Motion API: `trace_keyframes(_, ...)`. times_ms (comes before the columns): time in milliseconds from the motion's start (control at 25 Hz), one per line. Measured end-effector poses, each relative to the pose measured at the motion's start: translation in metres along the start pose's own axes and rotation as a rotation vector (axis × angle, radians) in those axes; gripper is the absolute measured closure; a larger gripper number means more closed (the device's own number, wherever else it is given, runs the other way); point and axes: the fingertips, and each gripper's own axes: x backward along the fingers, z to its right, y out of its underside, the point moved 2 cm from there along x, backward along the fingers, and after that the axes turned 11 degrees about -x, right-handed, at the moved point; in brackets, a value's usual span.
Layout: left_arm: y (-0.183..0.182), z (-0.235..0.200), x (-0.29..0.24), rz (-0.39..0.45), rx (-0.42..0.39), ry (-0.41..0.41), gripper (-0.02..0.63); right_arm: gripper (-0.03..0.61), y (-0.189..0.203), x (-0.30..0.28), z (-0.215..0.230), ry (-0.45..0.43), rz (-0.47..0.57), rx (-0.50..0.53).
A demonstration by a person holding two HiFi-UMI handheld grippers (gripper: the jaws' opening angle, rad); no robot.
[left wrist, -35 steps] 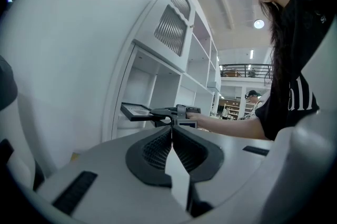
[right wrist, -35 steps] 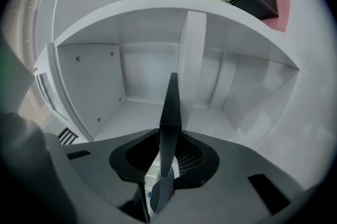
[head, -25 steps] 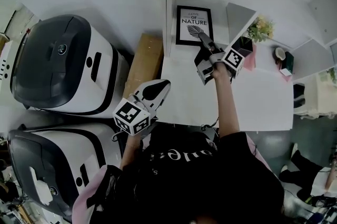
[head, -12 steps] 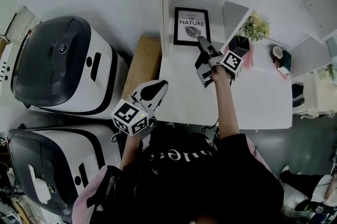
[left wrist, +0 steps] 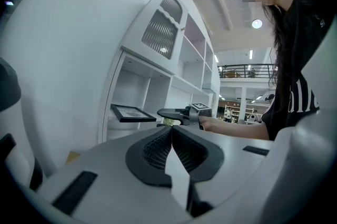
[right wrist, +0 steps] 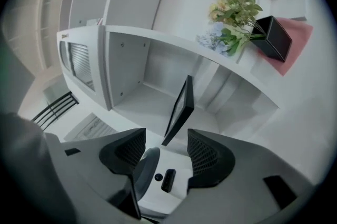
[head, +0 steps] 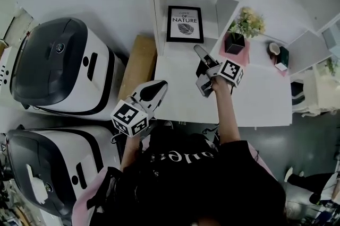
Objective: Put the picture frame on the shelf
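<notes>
Nearest the body: left hand-held gripper, well short of the picture frame and off to its left, by the near edge of the desk. Jaws pressed together on nothing, as seen in the left gripper view. Probably parked there on purpose, out of the working lane and not needed for a 1-handed placement.

Farther on: right hand-held gripper, hovering over the desk just in front of the frame and slightly to its right. Jaws spread wide and aimed at the frame. Grips nothing. No pad on the frame, though in the right gripper view the frame's lower corner lies on the line between the 2 jaws.

Beyond that: the picture frame itself, upright in the lowest open compartment of the shelf, tilted a little backward, print facing outward. Seems to lean on the compartment's back wall, which would explain standing unheld. Placement judged done, or very nearly.

Around the frame: a strip of bare shelf floor in front, narrower gaps to the compartment walls on either side. Straight back from the frame toward the body, only bare desk, so plenty of room for pulling away. Right of the frame, past the compartment wall: a potted plant, likely the 1 thing to catch on a sideways swing.
</notes>
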Motion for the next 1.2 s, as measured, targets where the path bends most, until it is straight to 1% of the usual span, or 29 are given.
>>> trace_keyframes(160, -0.004, 0.012, -0.005, 0.005, -0.008, -0.006, 0.595, 0.33, 0.013, 0.02, -0.018, -0.018, -0.057, 0.146)
trace_keyframes(360, -0.007, 0.028, -0.014, 0.003, -0.011, -0.018, 0.595, 0.331, 0.03, 0.047, -0.036, -0.002, -0.121, 0.329)
trace_keyframes(560, -0.009, 0.049, -0.019, -0.001, -0.011, -0.038, 0.595, 0.334, 0.044, 0.072, -0.056, -0.023, -0.161, 0.474)
trace_keyframes(720, -0.008, 0.067, -0.019, -0.01, -0.014, -0.063, 0.595, 0.342, 0.055, 0.091, -0.06, -0.021, -0.197, 0.565)
trace_keyframes(800, -0.006, 0.076, -0.019, -0.02, -0.016, -0.076, 0.595, 0.342, 0.062, 0.102, -0.06, -0.024, -0.218, 0.587)
trace_keyframes(960, -0.009, 0.096, -0.019, -0.034, -0.031, -0.105, 0.595, 0.347, 0.072, 0.126, -0.057, -0.038, -0.246, 0.577)
trace_keyframes(1200, -0.012, 0.132, -0.017, -0.037, -0.055, -0.165, 0.595, 0.383, 0.08, 0.172, -0.048, -0.051, -0.281, 0.592)
